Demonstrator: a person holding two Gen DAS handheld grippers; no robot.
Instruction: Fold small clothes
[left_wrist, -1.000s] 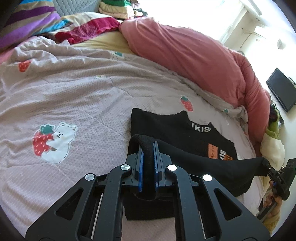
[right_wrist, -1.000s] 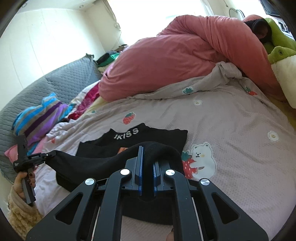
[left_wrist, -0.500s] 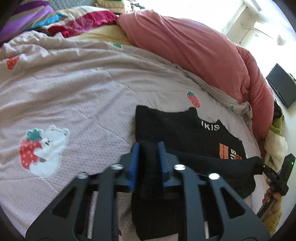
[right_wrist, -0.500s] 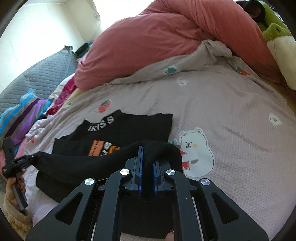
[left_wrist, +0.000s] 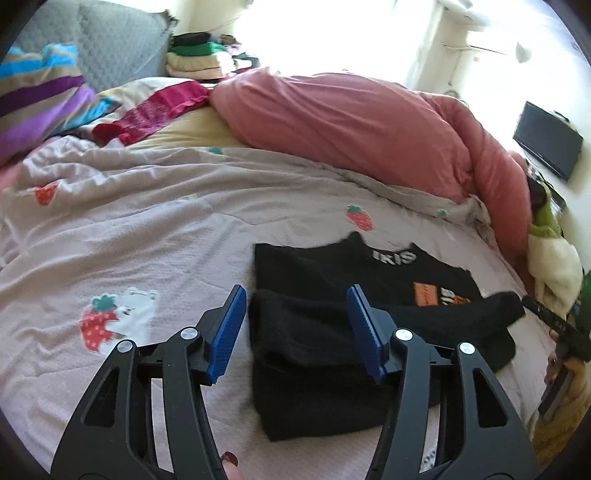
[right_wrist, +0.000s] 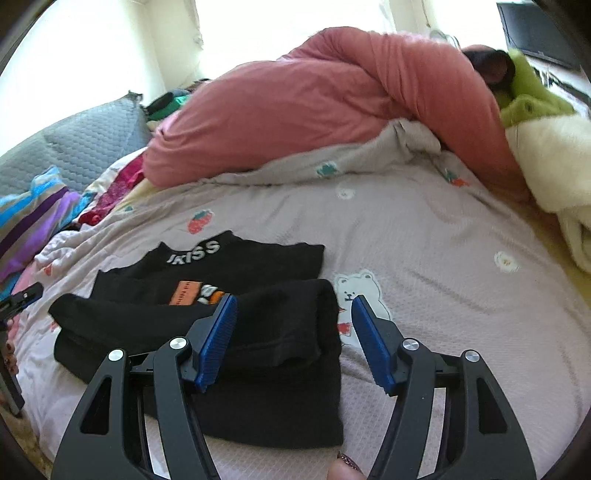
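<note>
Bed under a pale lilac quilt (left_wrist: 155, 236) printed with strawberries and bears, bulky pink duvet (left_wrist: 362, 133) heaped along its far side, grey quilted headboard (left_wrist: 118, 40), striped pillow (left_wrist: 37, 99), bright blown-out window (left_wrist: 332, 33), dark wall-mounted screen (left_wrist: 546, 140).

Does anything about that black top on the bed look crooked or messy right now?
The black top is only half folded: its lower edge lies doubled up across the orange print, bunched and slanting rather than square. Both grippers, left and right, are open.
</note>
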